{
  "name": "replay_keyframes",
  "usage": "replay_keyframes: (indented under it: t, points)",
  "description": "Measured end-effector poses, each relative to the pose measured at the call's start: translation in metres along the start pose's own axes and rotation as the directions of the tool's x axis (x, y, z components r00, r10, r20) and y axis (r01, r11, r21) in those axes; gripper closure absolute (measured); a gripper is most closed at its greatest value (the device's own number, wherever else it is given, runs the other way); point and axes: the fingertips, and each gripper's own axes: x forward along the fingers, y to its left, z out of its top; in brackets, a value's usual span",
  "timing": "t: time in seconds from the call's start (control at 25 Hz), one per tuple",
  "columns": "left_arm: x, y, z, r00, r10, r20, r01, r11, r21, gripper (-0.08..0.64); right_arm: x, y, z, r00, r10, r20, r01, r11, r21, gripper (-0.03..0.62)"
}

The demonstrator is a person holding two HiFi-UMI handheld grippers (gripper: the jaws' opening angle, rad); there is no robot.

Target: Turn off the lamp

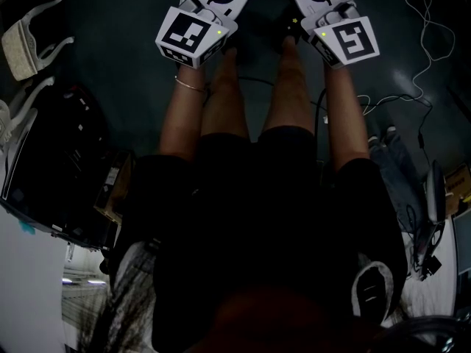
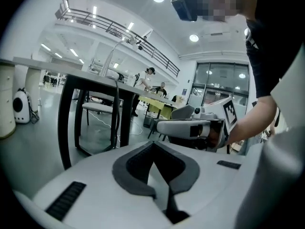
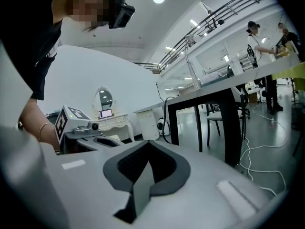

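Left gripper (image 2: pixel 155 151): shut all the way, dark pads pressed together along one thin seam, gripping nothing and touching nothing. Right gripper (image 3: pixel 147 151): closed just as flat, pad against pad, likewise empty. In the head view, held side by side out in front, one per hand, near one another yet apart, over bare knees (image 1: pixel 287 57) and a dark floor (image 1: pixel 110 57), with the marker cubes (image 1: pixel 193 34) facing up. In each gripper view, a glimpse of the other gripper close alongside at much the same height. Well beyond both sets of jaws: a black-legged table (image 3: pixel 232 128), and on its top what looks like the lamp (image 3: pixel 190 39), a slim upright stem with a small head bent over at the top; too small to tell whether lit. Nowhere near either gripper. Under that table, a pale chair (image 3: pixel 214 120); beside its leg, a loose white cable (image 3: pixel 246 151) trailing across the floor. Further back in the right gripper view, against the wall, a white dresser (image 3: pixel 113 120) with an oval mirror (image 3: pixel 102 99) on it. At the left edge of the head view, a dark boxy case (image 1: pixel 51 168) on the floor, too dim to make out whether open or what lies inside.
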Motion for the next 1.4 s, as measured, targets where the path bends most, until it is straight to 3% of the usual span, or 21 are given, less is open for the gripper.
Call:
replay_keyframes:
  t: [0.12,0.28,0.64,1.0,1.24,1.4]
  points:
    - [-0.004,0.002,0.007,0.999,0.031,-0.015,-0.030,0.999,0.040,0.554,-0.002,0.004,0.002,1.000,0.003,0.000,-0.003,1.000,0.002,0.591]
    - [-0.009,0.000,0.024,0.999,0.048,0.005,-0.048,0.999,-0.019,0.554,-0.006,0.010,0.010,1.000,0.006,0.004,-0.006,1.000,0.014,0.591]
    - [-0.022,-0.013,0.067,0.996,0.046,0.077,-0.043,0.999,-0.033,0.554,-0.017,0.019,0.044,0.999,-0.002,0.051,0.000,1.000,0.028,0.591]
    - [-0.025,-0.037,0.094,0.999,0.000,0.032,-0.002,0.999,0.042,0.554,-0.037,0.031,0.068,0.998,-0.015,0.060,0.012,0.999,0.046,0.591]
    - [-0.029,-0.063,0.120,0.994,-0.097,0.049,0.091,0.990,0.106,0.554,-0.047,0.046,0.094,0.997,-0.003,0.079,0.001,1.000,0.021,0.592]
    - [-0.039,-0.074,0.132,0.992,-0.120,0.048,0.114,0.987,0.117,0.554,-0.053,0.058,0.110,0.995,-0.015,0.096,0.013,1.000,0.018,0.592]
